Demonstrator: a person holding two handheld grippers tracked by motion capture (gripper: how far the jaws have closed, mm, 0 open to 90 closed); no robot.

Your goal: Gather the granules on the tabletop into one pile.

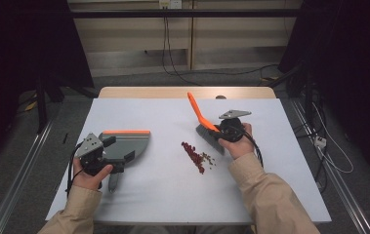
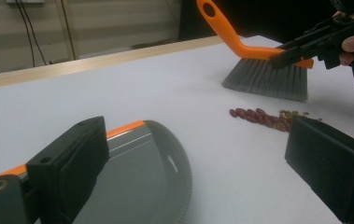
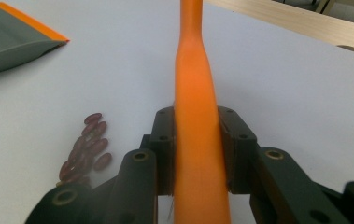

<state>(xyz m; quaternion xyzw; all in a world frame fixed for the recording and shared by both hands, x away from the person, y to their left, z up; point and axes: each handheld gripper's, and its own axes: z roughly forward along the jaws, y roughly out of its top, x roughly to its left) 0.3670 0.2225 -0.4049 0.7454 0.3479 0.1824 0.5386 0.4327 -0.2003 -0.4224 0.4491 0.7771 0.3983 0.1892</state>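
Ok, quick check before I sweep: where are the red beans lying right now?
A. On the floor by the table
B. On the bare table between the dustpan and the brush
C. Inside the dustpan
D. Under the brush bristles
B: the high view shows the red beans in a line on the table, apart from the dustpan at their left and just clear of the brush that the right gripper clamps by its orange handle.

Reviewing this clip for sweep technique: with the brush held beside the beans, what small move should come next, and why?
Probably draw the brush leftward through the beans toward the dustpan. The right gripper is clamped on its orange handle, with the bristles just right of the pile. The left gripper holds the dustpan, which lies well left of the beans, so sliding it closer may help.
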